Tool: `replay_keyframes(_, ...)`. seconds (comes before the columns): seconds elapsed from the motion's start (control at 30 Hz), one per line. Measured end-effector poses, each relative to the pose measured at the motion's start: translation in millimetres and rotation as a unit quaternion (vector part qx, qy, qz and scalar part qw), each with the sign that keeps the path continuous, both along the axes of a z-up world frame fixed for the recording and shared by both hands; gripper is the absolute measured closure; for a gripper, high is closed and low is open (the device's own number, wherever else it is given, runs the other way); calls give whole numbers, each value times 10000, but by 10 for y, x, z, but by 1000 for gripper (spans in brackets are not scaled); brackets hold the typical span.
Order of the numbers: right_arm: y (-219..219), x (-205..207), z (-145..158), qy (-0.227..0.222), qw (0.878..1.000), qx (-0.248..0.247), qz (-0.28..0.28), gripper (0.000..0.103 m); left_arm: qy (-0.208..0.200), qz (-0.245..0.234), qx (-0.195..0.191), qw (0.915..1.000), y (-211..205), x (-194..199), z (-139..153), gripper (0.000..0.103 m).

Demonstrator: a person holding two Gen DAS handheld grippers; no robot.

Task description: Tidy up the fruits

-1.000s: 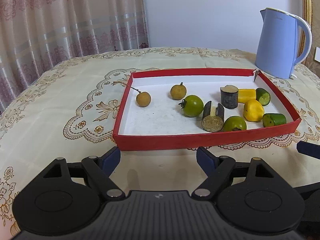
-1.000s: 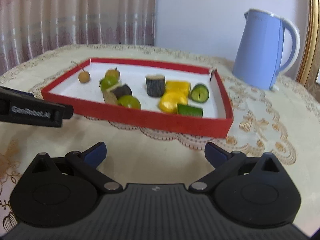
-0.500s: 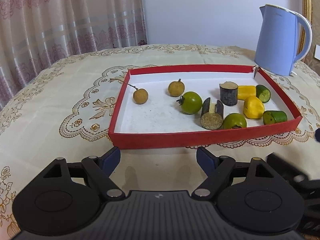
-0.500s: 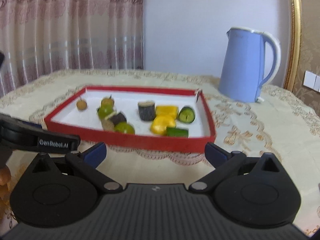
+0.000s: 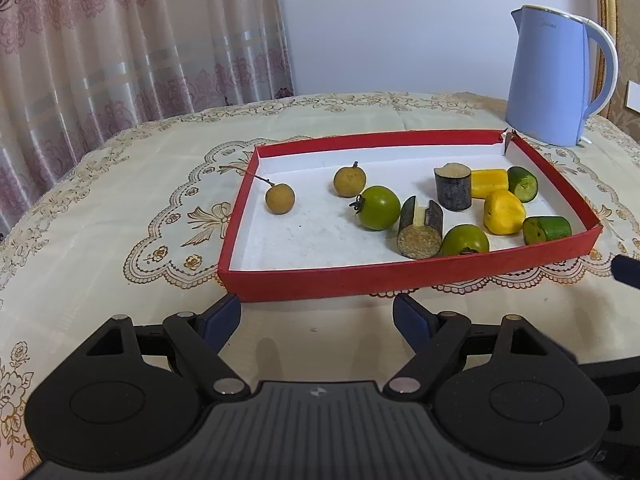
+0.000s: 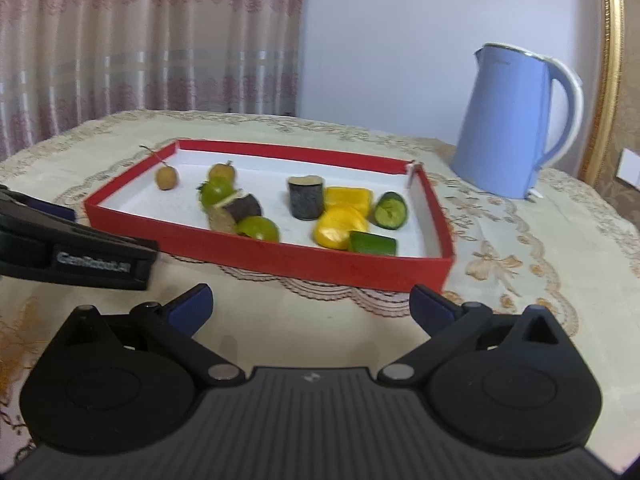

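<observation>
A shallow red tray (image 5: 360,276) (image 6: 304,260) holds two tan longans (image 5: 280,199), two green tomatoes (image 5: 379,207), two dark cylinder pieces (image 5: 453,186), two yellow pieces (image 5: 503,212) and two cucumber pieces (image 5: 547,229). My left gripper (image 5: 316,318) is open and empty just in front of the tray's near wall. My right gripper (image 6: 310,304) is open and empty in front of the tray's right part. The left gripper's body (image 6: 80,256) shows at the left of the right wrist view.
A blue electric kettle (image 5: 556,80) (image 6: 516,124) stands behind the tray's far right corner. The table carries a cream embroidered cloth (image 5: 120,208). Pink curtains (image 5: 120,40) hang at the back left. A gold frame edge (image 6: 612,60) stands at the right.
Both views shifted as the grippers moved a little in front of the tray. The right view rose and then came back nearer. Both grippers stay open and the fruits have not moved.
</observation>
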State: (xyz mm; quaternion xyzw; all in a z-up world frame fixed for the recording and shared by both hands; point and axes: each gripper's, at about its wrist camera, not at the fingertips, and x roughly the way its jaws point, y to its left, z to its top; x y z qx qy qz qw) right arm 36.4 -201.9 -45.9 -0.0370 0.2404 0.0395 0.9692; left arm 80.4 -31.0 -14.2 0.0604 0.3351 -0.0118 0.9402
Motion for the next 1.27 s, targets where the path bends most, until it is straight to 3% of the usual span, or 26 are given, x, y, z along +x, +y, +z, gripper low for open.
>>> replay_keyframes(0.23, 50, 71, -85, 284, 9993, -220, 78, 0, 55, -41, -40, 10000, -2, 9, -19, 20)
replay_keyframes(0.37, 27, -78, 26, -301, 9992, -215, -130, 0, 57, -18, -17, 10000, -1, 16, -23, 20)
replay_keyframes(0.4, 10, -108, 56, -417, 9988, -205, -170, 5, 59, -6, -16, 10000, 2, 21, -24, 20)
replay_keyframes(0.43, -5, -124, 87, -471, 9984, -215, -209, 24, 65, 1, -27, 10000, 7, 25, -24, 20)
replay_keyframes(0.53, -54, -112, 139, -429, 9985, -177, -275, 50, 83, 12, -57, 9999, 19, 31, -21, 20)
replay_keyframes(0.57, -60, -96, 136, -339, 9990, -174, -220, 50, 83, 11, -58, 9999, 20, 30, -21, 20)
replay_keyframes(0.6, -55, -85, 125, -265, 9994, -186, -138, 42, 80, 10, -51, 10000, 19, 29, -21, 20)
replay_keyframes(0.63, -45, -79, 112, -238, 9995, -192, -82, 12, 80, 10, -46, 10000, 19, 31, -21, 20)
replay_keyframes(0.67, -34, -87, 105, -303, 9993, -189, -54, 0, 78, 7, -55, 10000, 20, 30, -21, 20)
replay_keyframes(0.8, 31, -98, 103, -343, 9992, -210, 82, 0, 73, -46, -75, 9999, 13, 20, -2, 20)
replay_keyframes(0.93, 61, -8, 43, -104, 9996, -226, 102, 0, 61, -100, -190, 9998, 18, -6, 39, 20)
replay_keyframes(1.27, 53, 137, -132, 534, 9982, -175, 213, 0, 25, -65, -38, 10000, -21, -5, 34, 20)
